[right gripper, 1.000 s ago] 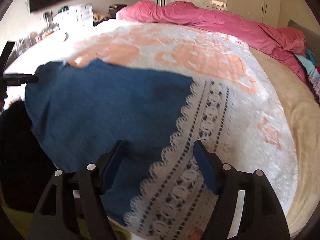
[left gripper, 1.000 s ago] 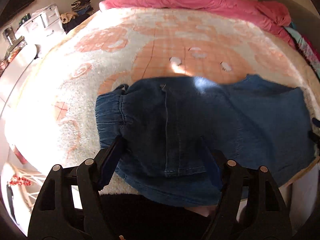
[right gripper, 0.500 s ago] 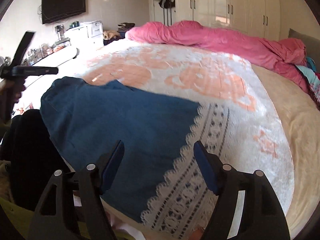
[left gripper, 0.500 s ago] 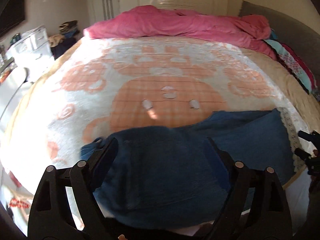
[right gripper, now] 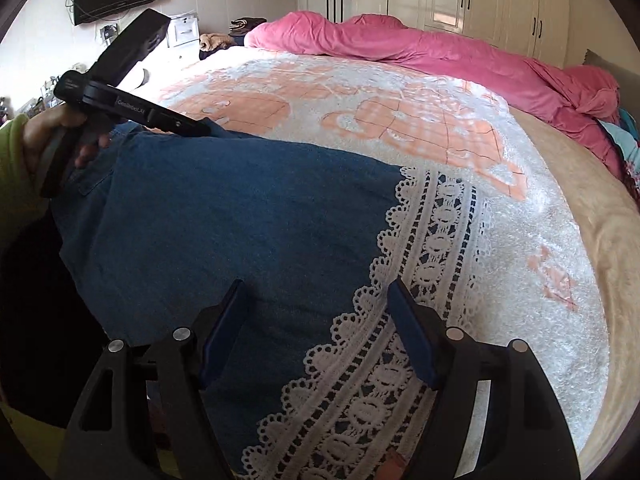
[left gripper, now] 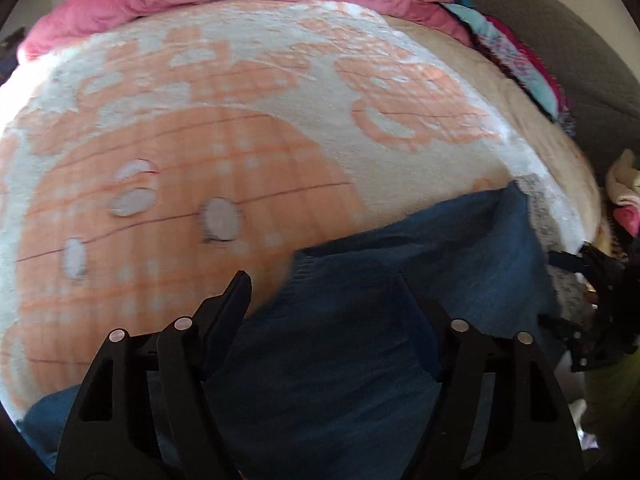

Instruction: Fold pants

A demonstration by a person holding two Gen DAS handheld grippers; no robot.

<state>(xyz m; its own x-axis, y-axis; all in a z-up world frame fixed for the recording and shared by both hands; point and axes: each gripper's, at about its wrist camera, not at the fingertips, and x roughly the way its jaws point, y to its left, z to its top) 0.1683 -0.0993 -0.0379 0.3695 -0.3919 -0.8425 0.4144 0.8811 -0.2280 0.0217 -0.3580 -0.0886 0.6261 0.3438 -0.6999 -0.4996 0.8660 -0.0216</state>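
Denim pants overhang the bed's near edge; both the left gripper and right gripper gape wide, empty; unpinned cloth may slide off.

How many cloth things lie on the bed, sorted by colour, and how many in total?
Blue: 1, the denim pants
Pink: 1, the bunched duvet
White and orange: 1, the patterned blanket
Beige: 1, the sheet under the blanket
Total: 4
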